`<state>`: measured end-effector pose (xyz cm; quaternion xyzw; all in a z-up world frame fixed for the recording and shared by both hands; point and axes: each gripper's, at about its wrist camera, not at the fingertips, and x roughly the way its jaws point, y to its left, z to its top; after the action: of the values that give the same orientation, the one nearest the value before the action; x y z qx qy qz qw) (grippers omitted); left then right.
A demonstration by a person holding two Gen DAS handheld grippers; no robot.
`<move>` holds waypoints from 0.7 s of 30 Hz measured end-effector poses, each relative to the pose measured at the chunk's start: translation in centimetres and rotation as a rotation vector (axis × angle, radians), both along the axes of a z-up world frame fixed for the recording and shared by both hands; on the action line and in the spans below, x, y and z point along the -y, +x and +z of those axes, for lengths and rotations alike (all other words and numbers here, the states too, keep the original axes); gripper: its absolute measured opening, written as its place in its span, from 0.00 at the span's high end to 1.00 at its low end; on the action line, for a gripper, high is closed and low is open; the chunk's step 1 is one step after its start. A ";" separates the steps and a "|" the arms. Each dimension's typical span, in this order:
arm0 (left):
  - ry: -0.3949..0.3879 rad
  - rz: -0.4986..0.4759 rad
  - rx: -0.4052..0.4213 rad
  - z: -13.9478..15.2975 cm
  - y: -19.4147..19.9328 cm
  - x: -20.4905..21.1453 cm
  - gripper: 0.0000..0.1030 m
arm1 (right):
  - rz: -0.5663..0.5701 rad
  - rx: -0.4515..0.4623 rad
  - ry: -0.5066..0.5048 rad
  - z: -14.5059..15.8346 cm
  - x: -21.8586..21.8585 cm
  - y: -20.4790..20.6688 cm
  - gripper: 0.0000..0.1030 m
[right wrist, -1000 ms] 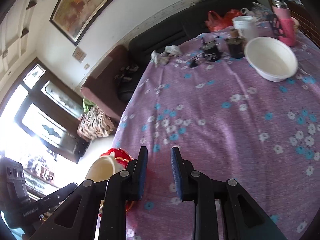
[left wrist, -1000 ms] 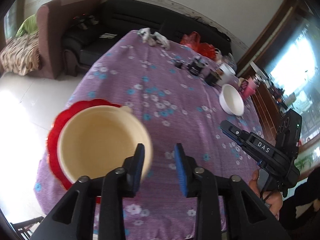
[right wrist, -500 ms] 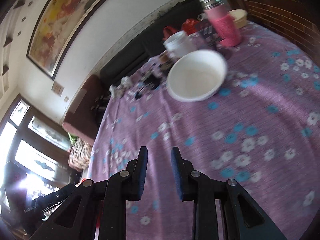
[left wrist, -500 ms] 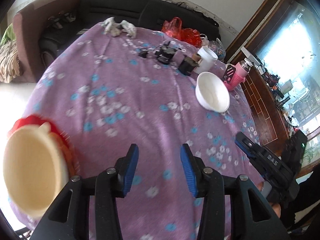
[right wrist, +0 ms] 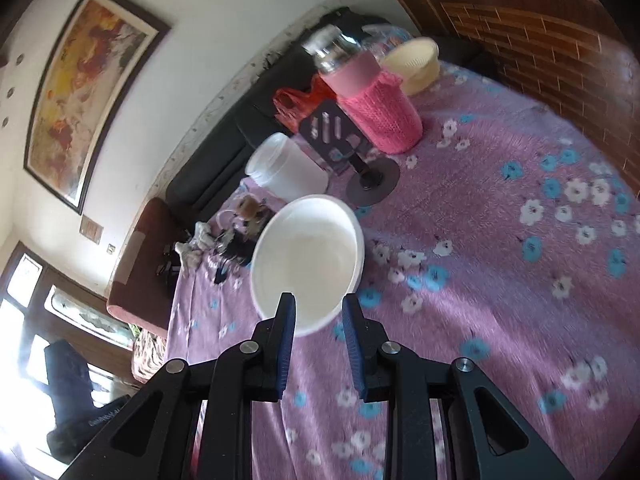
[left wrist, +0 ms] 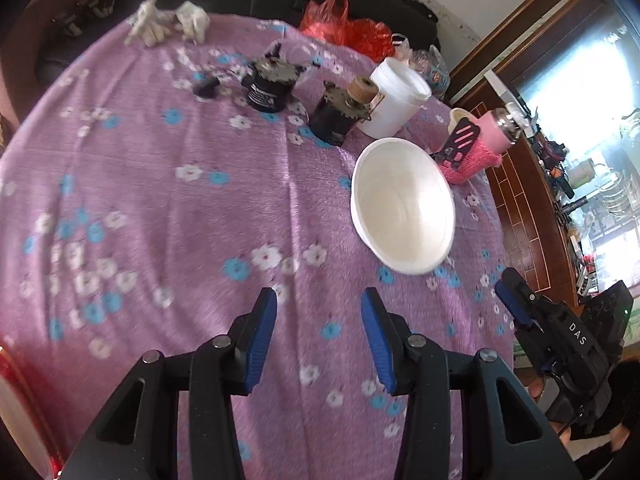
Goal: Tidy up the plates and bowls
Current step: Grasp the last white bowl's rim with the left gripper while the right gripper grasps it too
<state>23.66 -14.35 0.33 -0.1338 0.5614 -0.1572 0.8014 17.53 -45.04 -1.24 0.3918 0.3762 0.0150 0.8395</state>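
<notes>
The right hand-held gripper (right wrist: 319, 314) is parted to a narrow gap and holds nothing; its blue pads (right wrist: 287, 318) sit just at the near rim of the white bowl (right wrist: 308, 264), which rests upright and empty on the table (right wrist: 500, 280) with its flowered purple cloth. To take the bowl well, I judge the gripper should straddle the rim, one finger inside and one outside the wall, and close only when the rim sits deep between the pads; the gap looks wide enough for a thin wall, but whether either pad already touches the rim cannot be told from this angle. A lift straight up would keep the bowl clear of the white tub (right wrist: 286, 170) and the pink-sleeved bottle (right wrist: 372, 100) close behind it. The left hand-held gripper (left wrist: 319, 338) stands wider apart, also empty, over bare cloth short of the same bowl (left wrist: 402, 210). At the lower left edge of the left view a red and pale sliver (left wrist: 12, 412) is cut off by the frame; it may be a plate with a bowl on it, though that cannot be confirmed. The dark objects (left wrist: 268, 88) in the middle of the table are too blurred to name.
</notes>
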 end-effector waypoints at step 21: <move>-0.070 0.043 -0.067 -5.2 7.6 2.7 0.59 | -0.019 -0.037 0.074 -6.1 1.3 5.2 0.73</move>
<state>31.23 -17.09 -4.87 -0.1789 0.5790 -0.1548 0.7802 22.68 -46.35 -7.38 0.4264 0.3871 0.0139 0.8174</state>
